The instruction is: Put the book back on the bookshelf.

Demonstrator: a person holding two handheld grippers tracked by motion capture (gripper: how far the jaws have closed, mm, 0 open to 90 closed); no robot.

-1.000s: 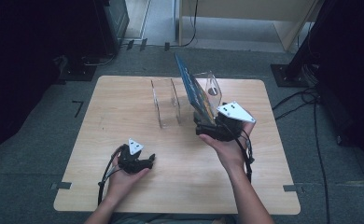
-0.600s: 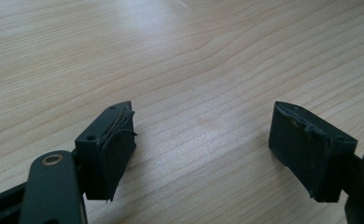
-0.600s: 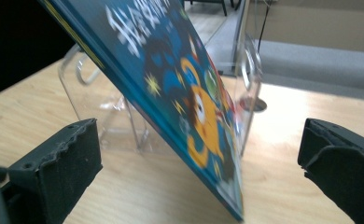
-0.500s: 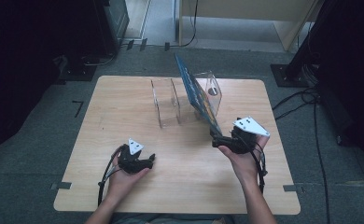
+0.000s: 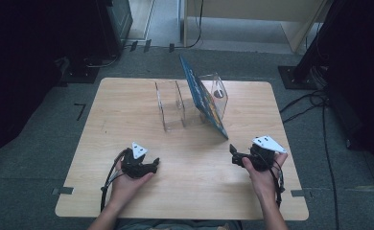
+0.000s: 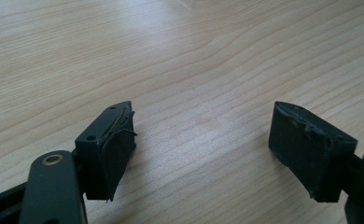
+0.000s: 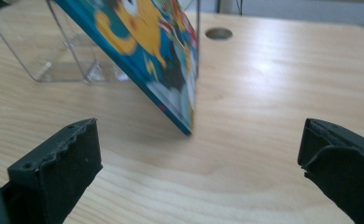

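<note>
Dim room, grey floor around my table

Beyond my jaws I see a pale wooden table (image 5: 127,100) on grey carpet (image 5: 41,158), cables (image 5: 314,103) trailing at the right, and a light wooden cabinet (image 5: 252,19) at the far wall.

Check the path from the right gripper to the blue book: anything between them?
Nothing visible. The right gripper is open, with bare table between its jaws and the blue book's near lower corner. The book leans tilted in the clear rack, which lies beyond it.
</note>
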